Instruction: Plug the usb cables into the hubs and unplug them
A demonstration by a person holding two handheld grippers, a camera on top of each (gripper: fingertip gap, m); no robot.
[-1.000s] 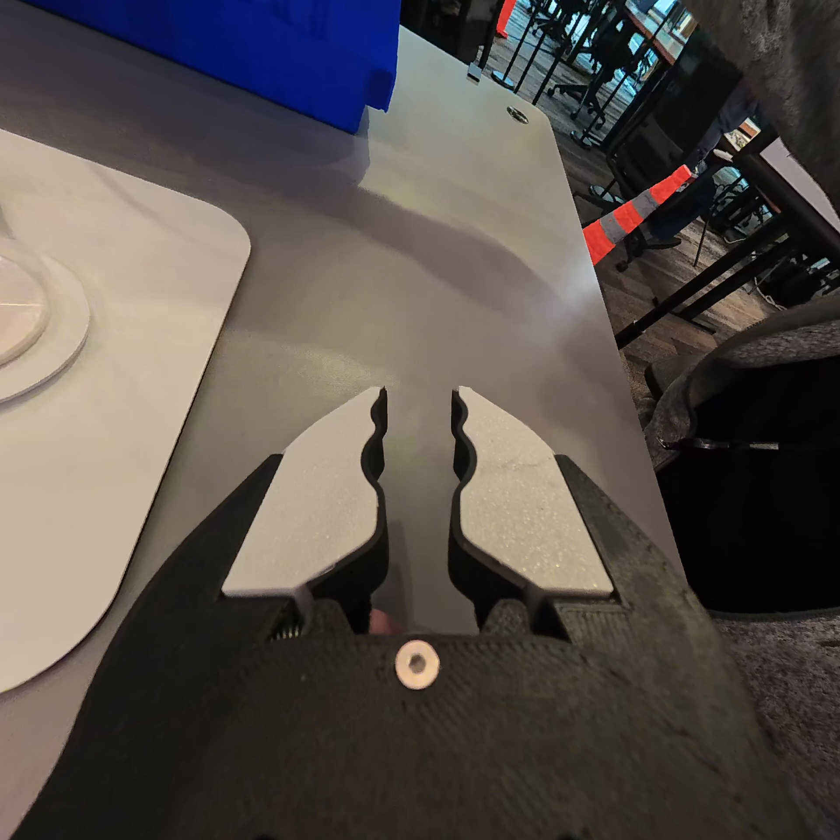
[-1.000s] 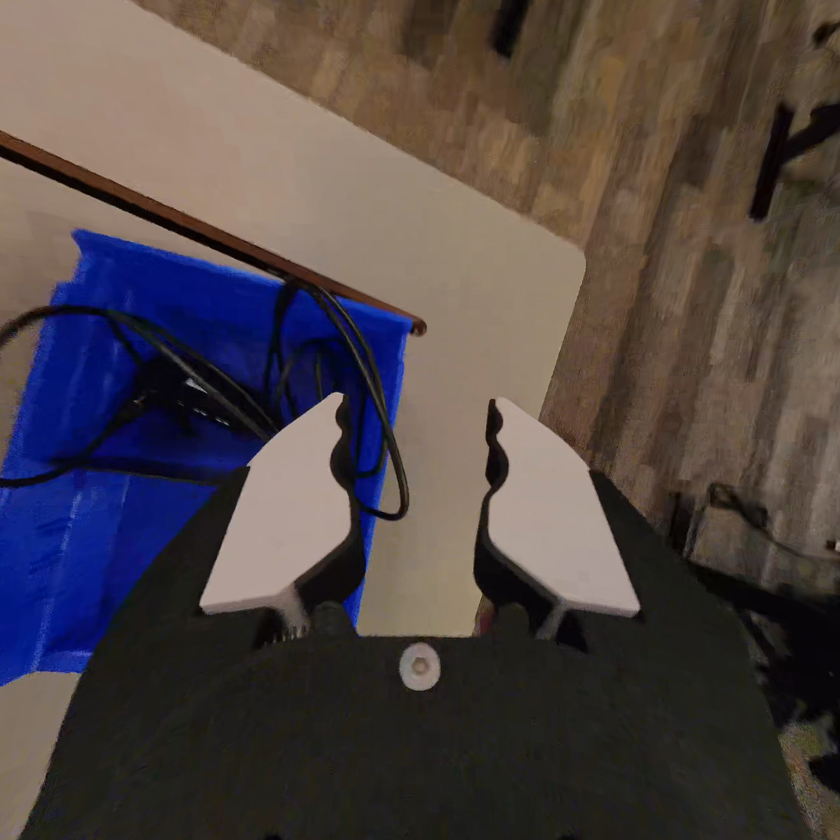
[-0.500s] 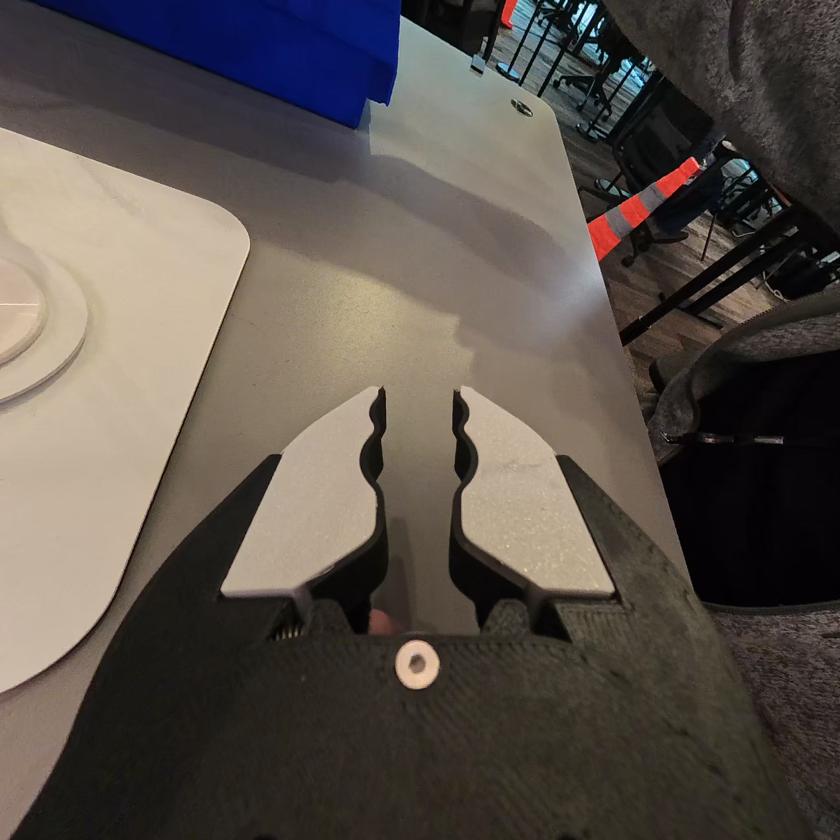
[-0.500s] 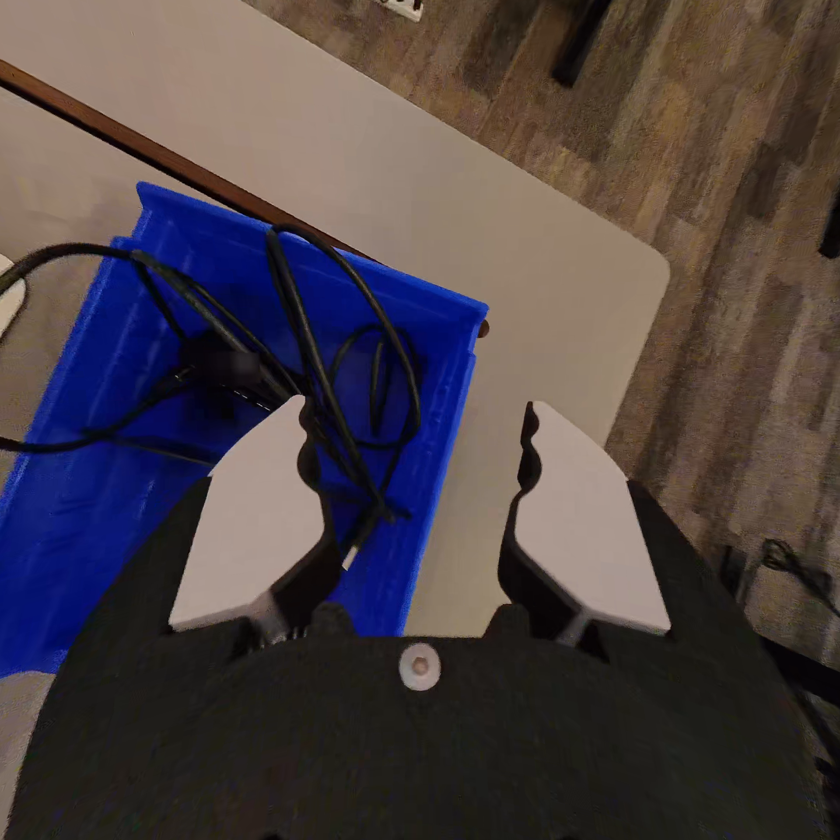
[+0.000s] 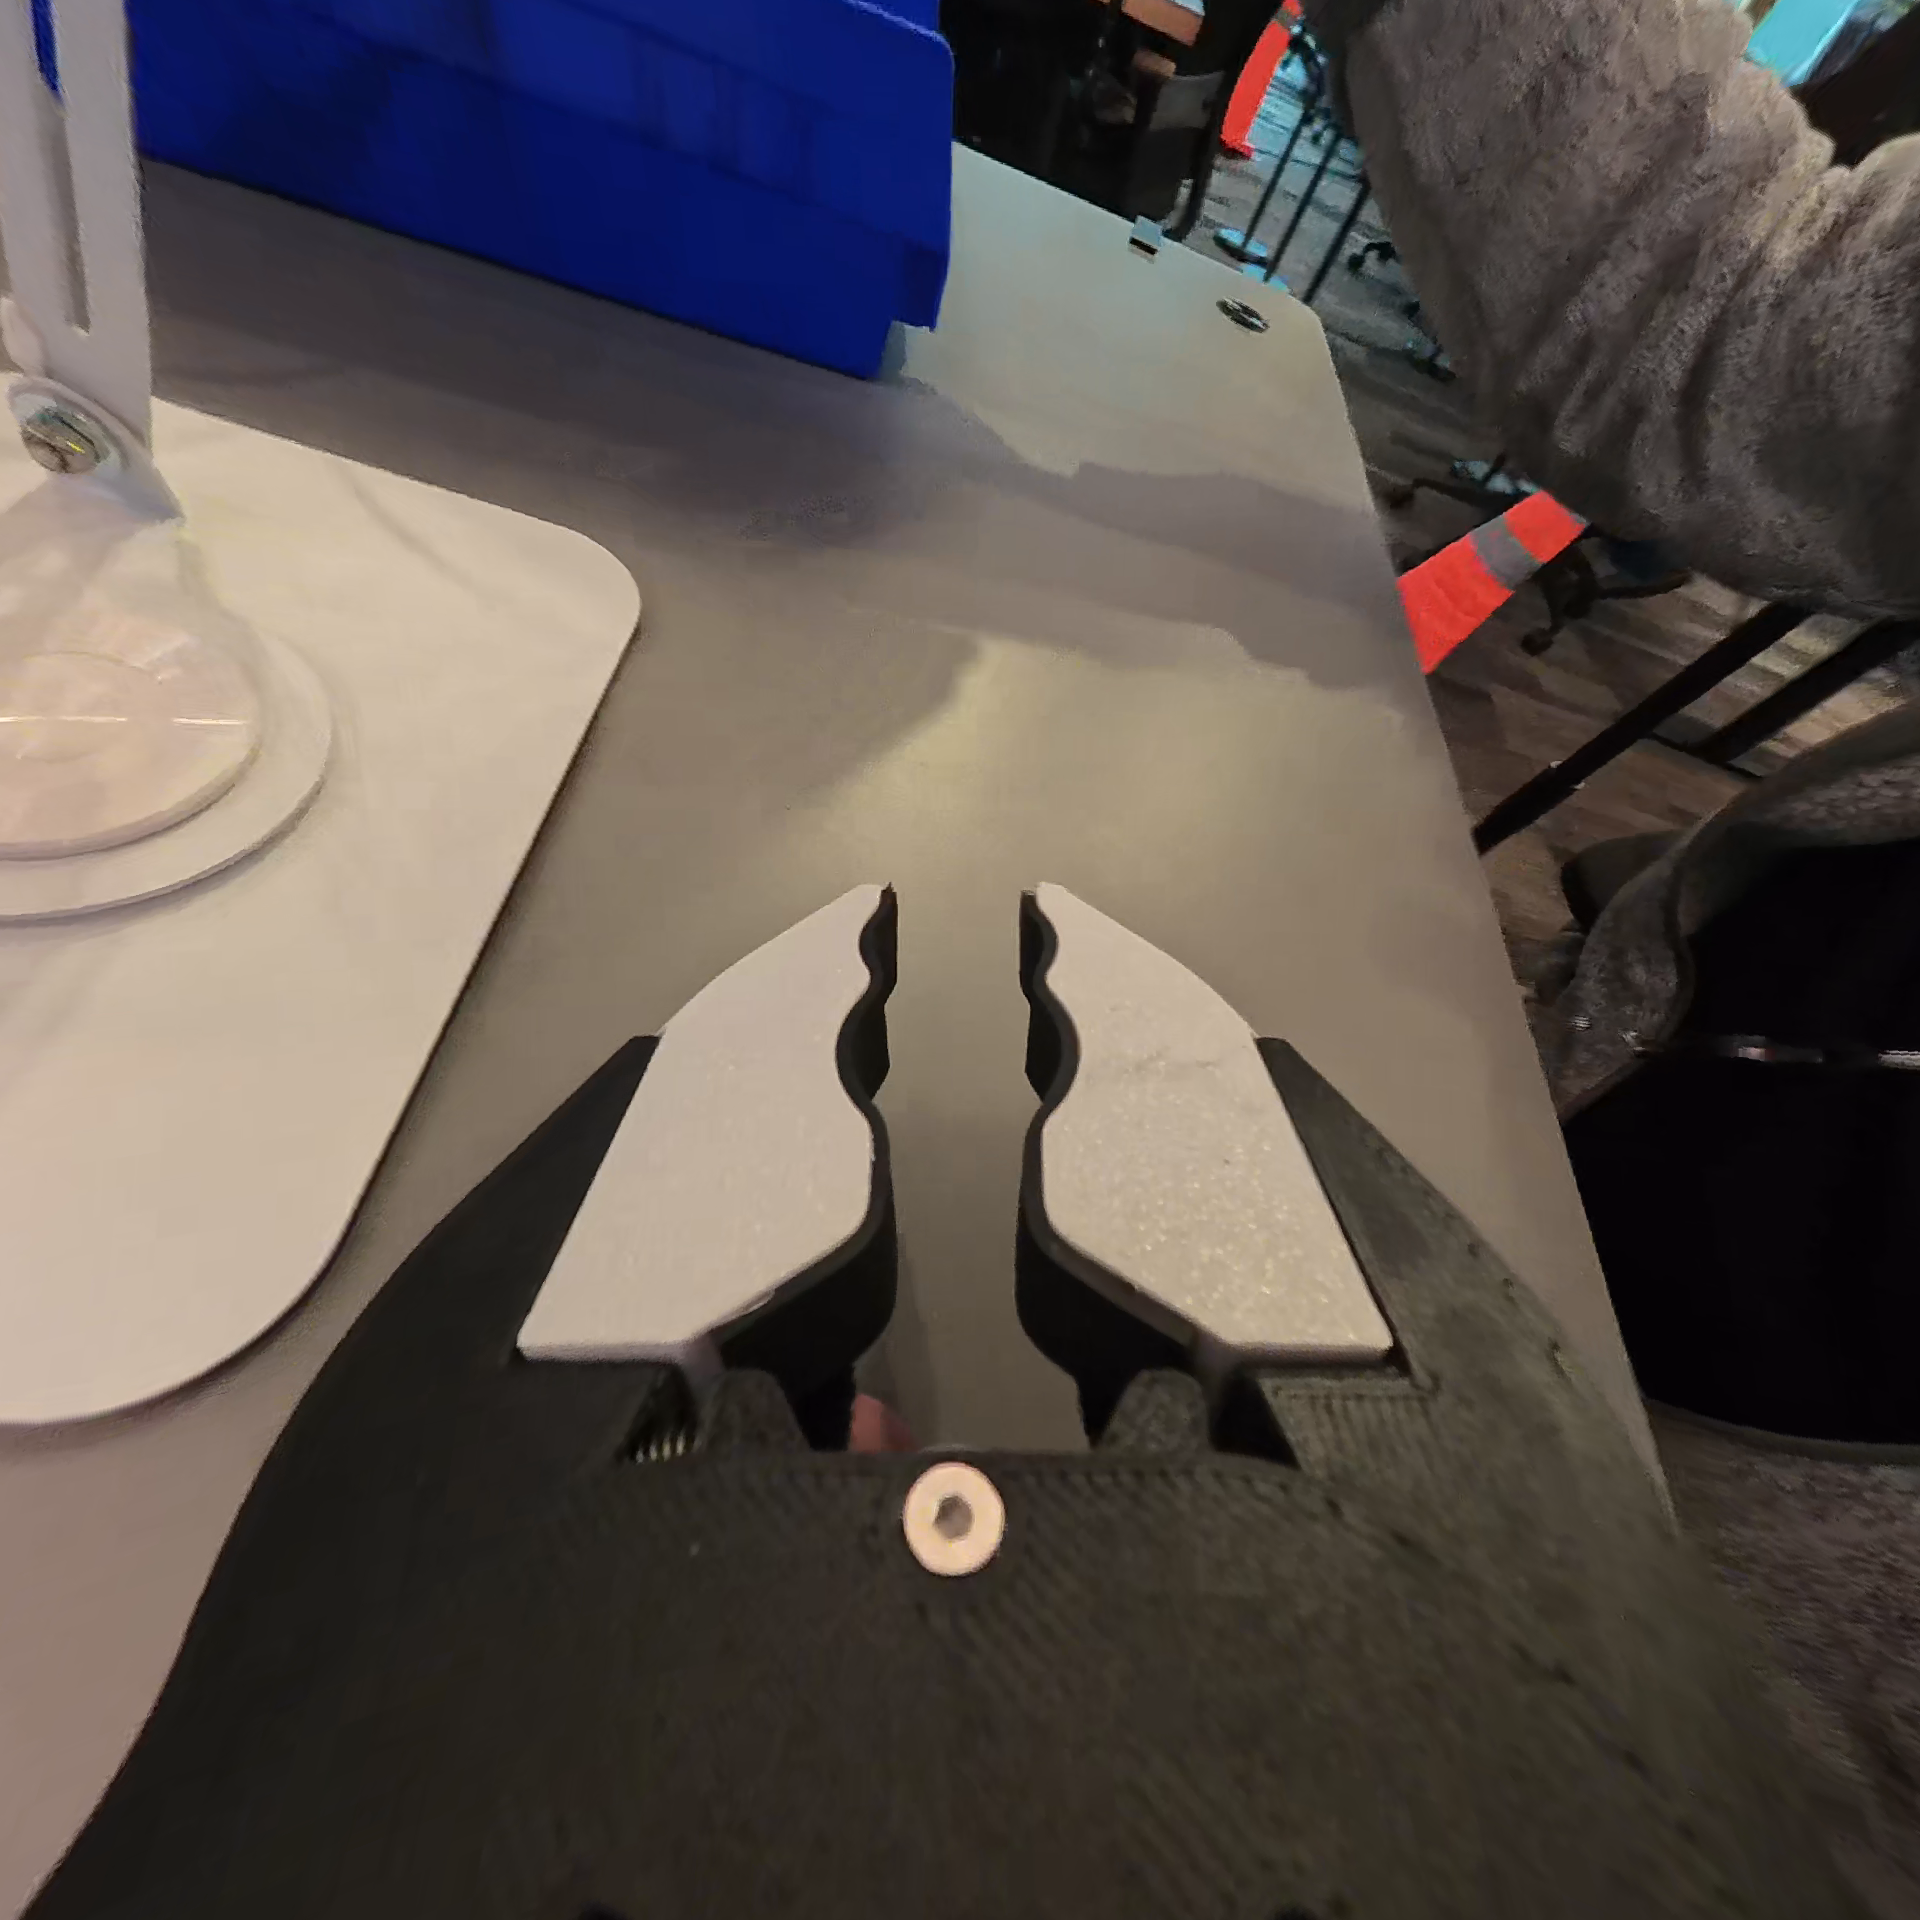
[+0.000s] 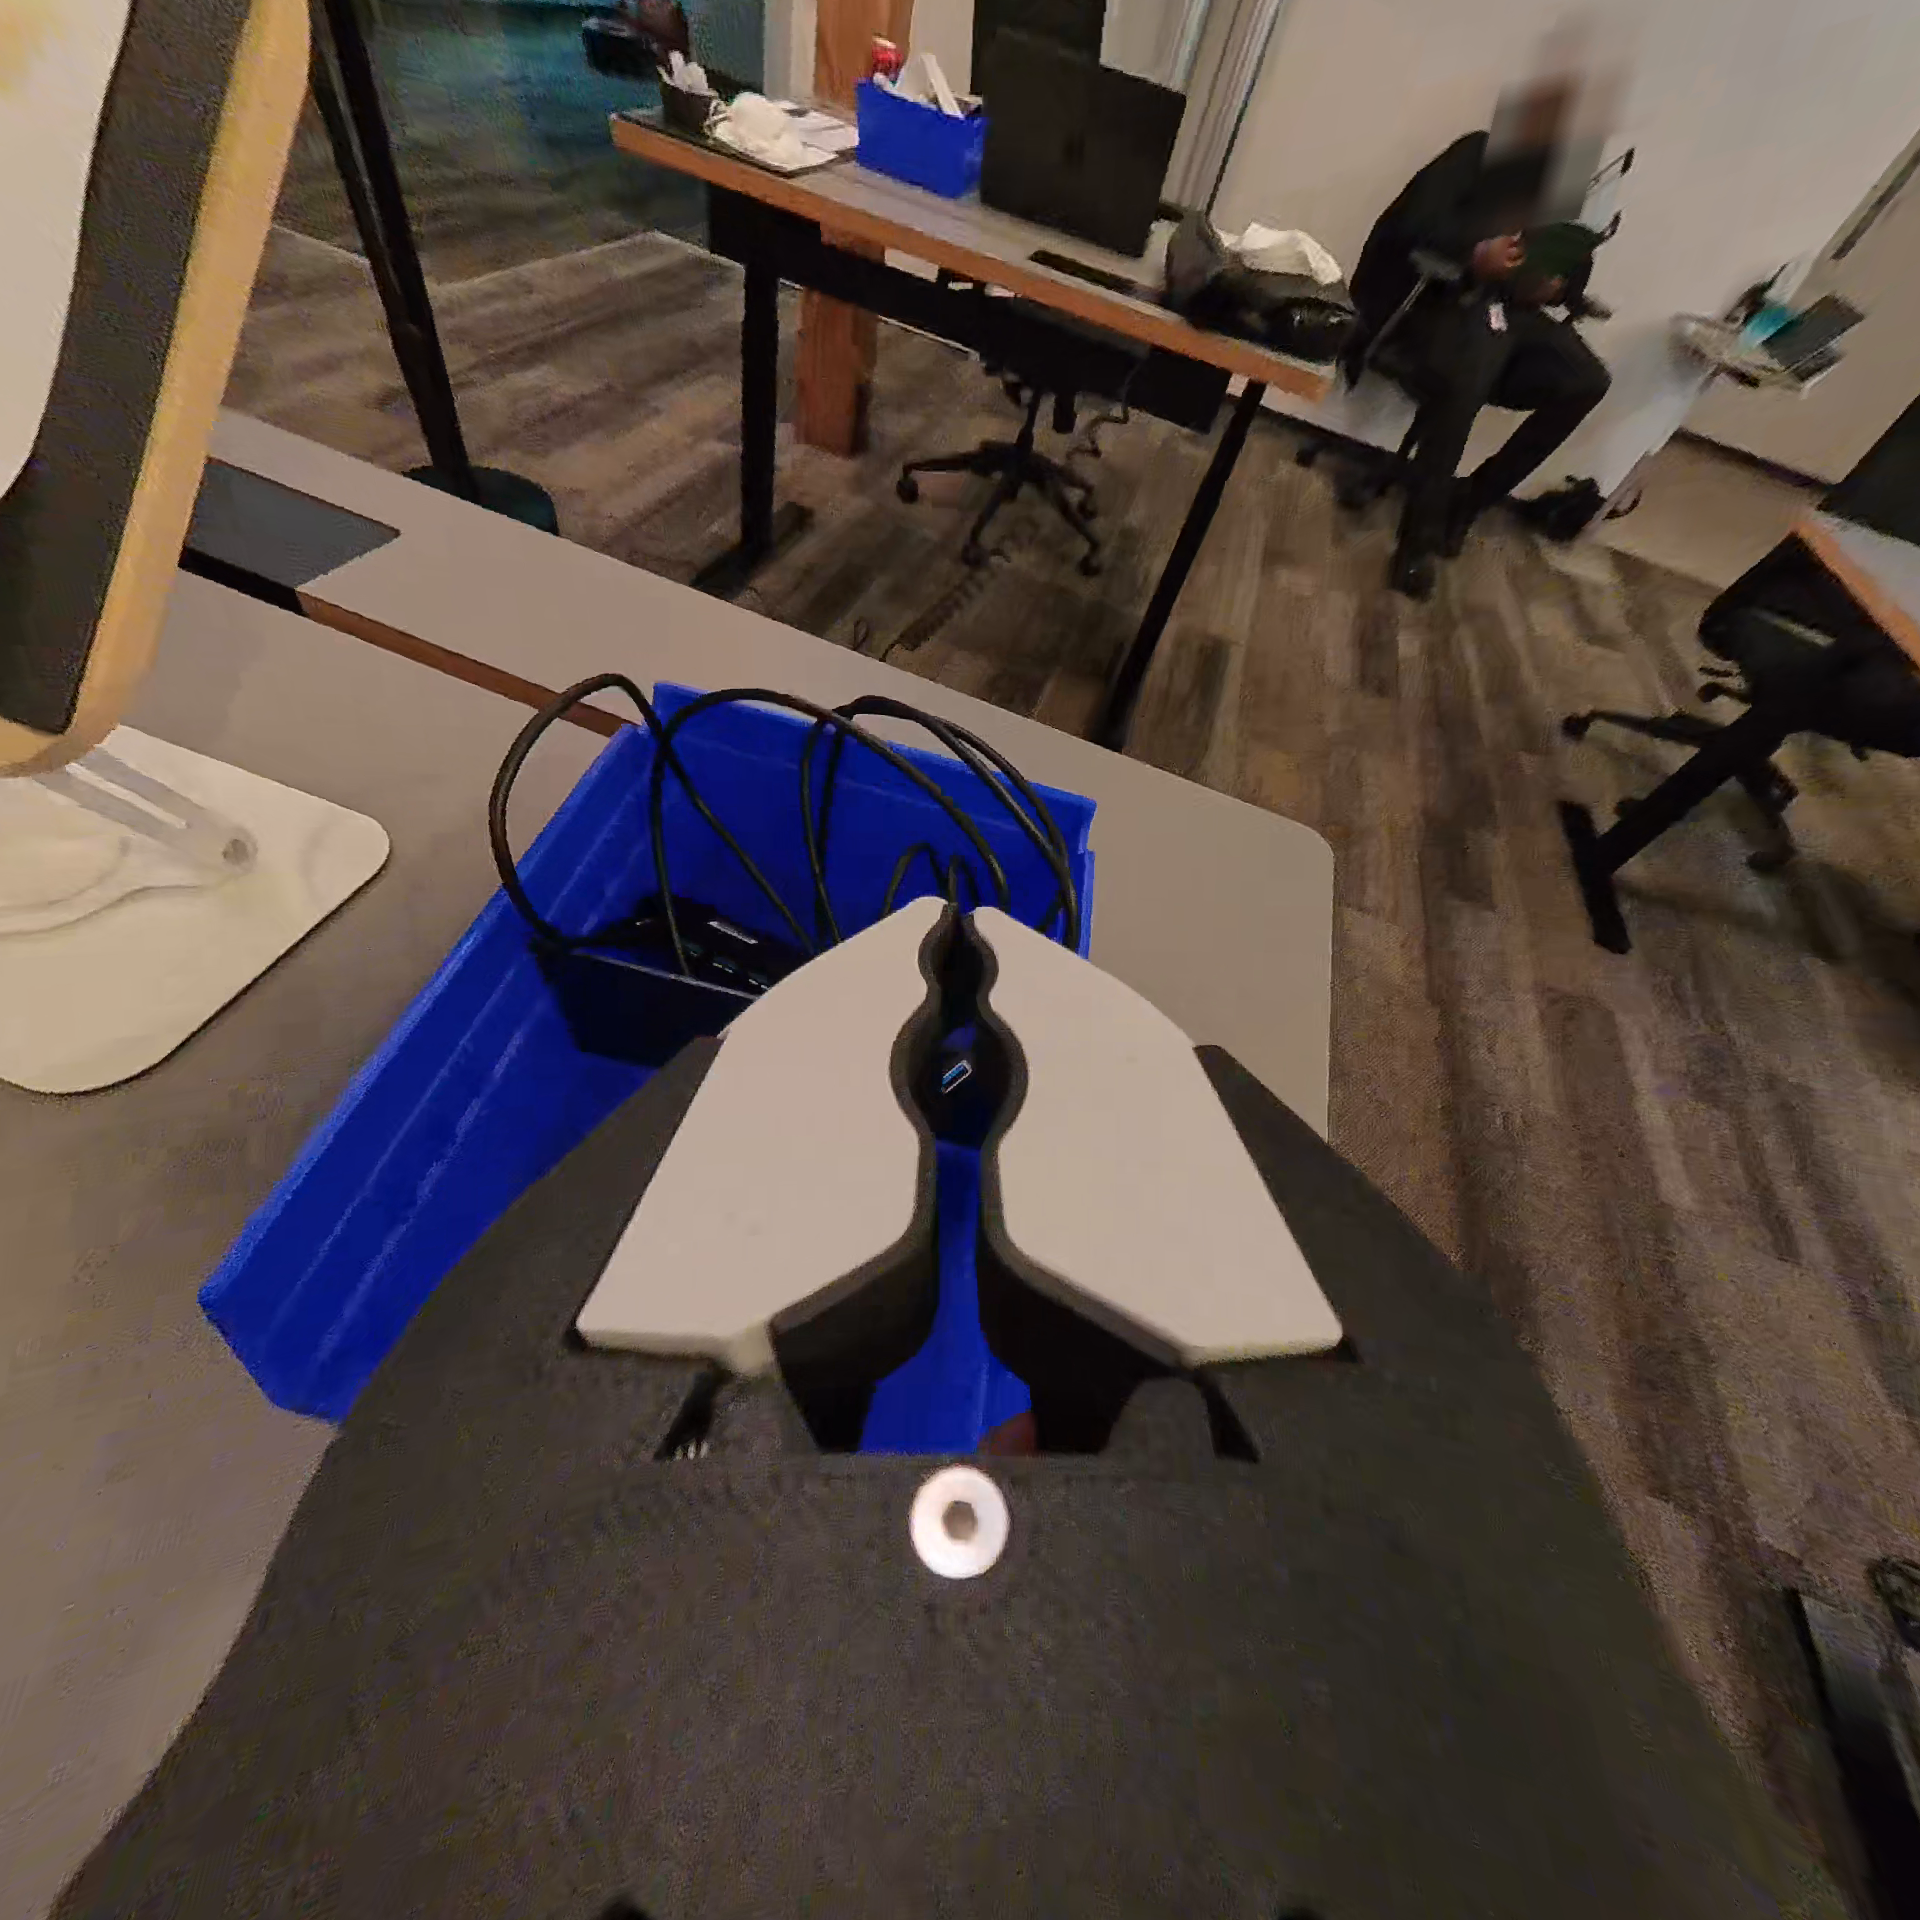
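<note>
A blue bin (image 6: 416,1143) stands on the grey table (image 6: 1226,935) and holds a black USB hub (image 6: 665,997) and several looped black cables (image 6: 831,769). My right gripper (image 6: 951,914) is over the bin's near end. It is shut on a black USB cable, pinched at the fingertips, with its blue-tongued plug (image 6: 956,1075) showing in the hollow between the fingers. My left gripper (image 5: 958,904) is open and empty, low over bare table (image 5: 1039,623). The bin's outer wall (image 5: 540,156) shows far ahead of it.
A white monitor stand base (image 5: 260,935) lies left of my left gripper; it also shows in the right wrist view (image 6: 156,935). The table's right edge (image 5: 1455,831) is close. A grey sleeve (image 5: 1662,312) reaches over it. Desks, chairs and a seated person (image 6: 1496,343) are beyond.
My right gripper went from wide open above the bin to shut on a cable, and its view tilted up toward the room. My left gripper narrowed slightly and drew back a little.
</note>
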